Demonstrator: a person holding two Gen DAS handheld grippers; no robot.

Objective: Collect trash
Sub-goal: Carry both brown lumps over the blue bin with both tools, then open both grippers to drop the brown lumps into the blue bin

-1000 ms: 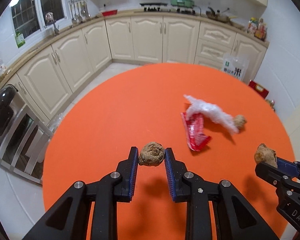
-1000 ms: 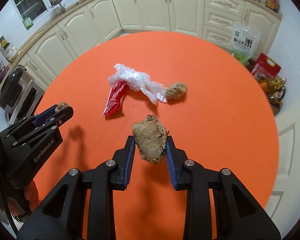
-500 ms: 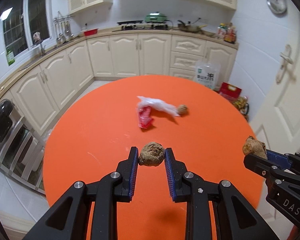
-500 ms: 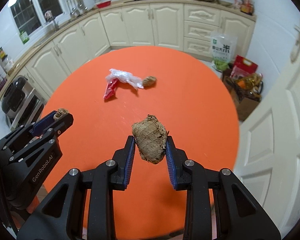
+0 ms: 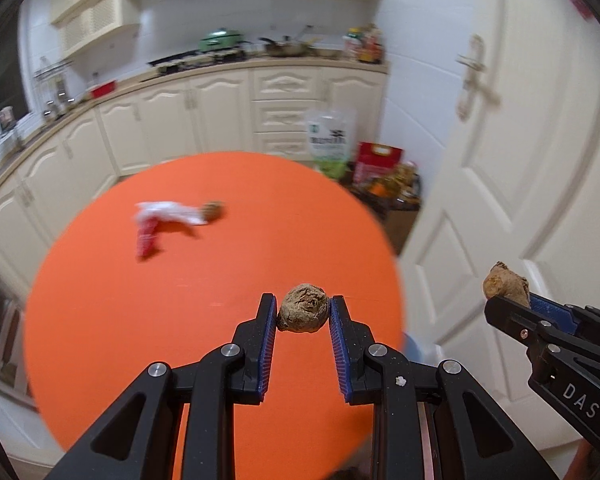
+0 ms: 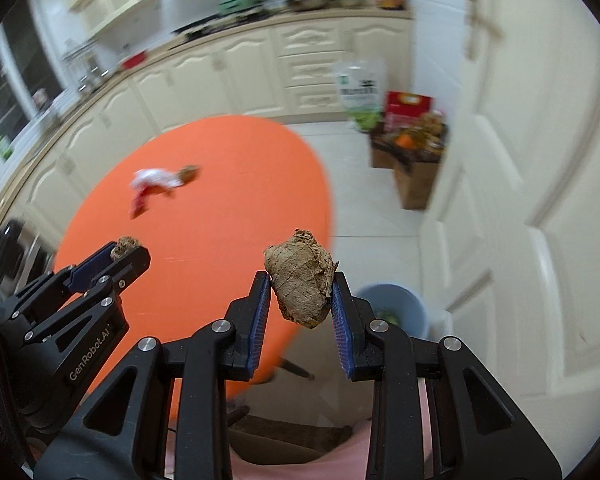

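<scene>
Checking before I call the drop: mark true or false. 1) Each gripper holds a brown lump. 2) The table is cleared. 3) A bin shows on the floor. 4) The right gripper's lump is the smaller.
1) True: the left gripper clamps a round brown lump, the right gripper a bigger lump.
2) False: a red wrapper, white plastic and a third lump lie on the orange table.
3) True: a blue bin beside the table.
4) False: it is larger.
</scene>
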